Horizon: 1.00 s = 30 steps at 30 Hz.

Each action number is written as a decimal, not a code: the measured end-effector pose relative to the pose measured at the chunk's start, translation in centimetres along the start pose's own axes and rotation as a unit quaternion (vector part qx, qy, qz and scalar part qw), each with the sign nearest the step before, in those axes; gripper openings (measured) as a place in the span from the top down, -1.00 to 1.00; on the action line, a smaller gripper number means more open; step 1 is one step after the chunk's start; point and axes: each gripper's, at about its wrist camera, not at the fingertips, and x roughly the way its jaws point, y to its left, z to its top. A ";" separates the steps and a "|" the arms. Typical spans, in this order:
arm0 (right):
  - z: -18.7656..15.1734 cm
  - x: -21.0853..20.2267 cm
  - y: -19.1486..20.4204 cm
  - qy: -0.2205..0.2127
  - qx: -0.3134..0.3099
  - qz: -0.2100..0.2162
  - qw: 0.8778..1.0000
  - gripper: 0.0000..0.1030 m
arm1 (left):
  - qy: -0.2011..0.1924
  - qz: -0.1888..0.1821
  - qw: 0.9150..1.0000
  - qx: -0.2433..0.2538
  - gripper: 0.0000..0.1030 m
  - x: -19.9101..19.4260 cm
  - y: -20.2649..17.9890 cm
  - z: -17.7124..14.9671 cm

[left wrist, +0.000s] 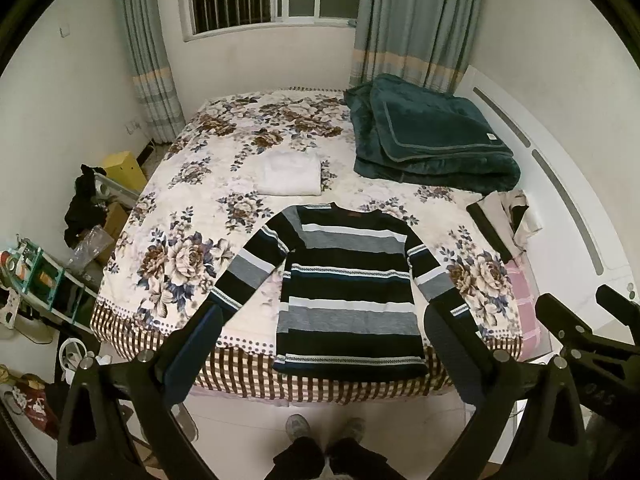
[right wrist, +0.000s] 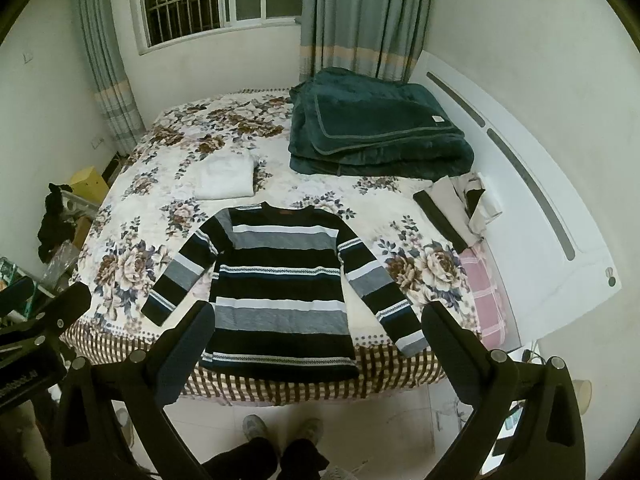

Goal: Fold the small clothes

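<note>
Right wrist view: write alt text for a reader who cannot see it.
A striped long-sleeved sweater lies flat, sleeves spread, at the near edge of a floral bedspread, framed by the open right gripper. Behind it lie a folded white garment and a folded dark green blanket; the left gripper shows at the left edge.

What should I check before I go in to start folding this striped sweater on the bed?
1. Striped sweater lies flat, front up, both sleeves spread out: ok.
2. Left claw open and holding nothing: ok.
3. Right claw open and holding nothing: ok.
4. Both claws held above the near edge of the bed, neither touching the sweater: ok.
5. Room on the bed beside the sweater; the folded white garment and the green blanket lie apart from it: ok.
6. Hem hangs slightly over the bed's near edge and may slip when pulled: cannot tell.
</note>
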 end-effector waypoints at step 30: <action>0.9 -1.7 2.0 -0.005 -0.003 0.000 1.000 -1.00 | -0.002 0.009 1.000 0.000 -1.00 -0.7 1.5 0.1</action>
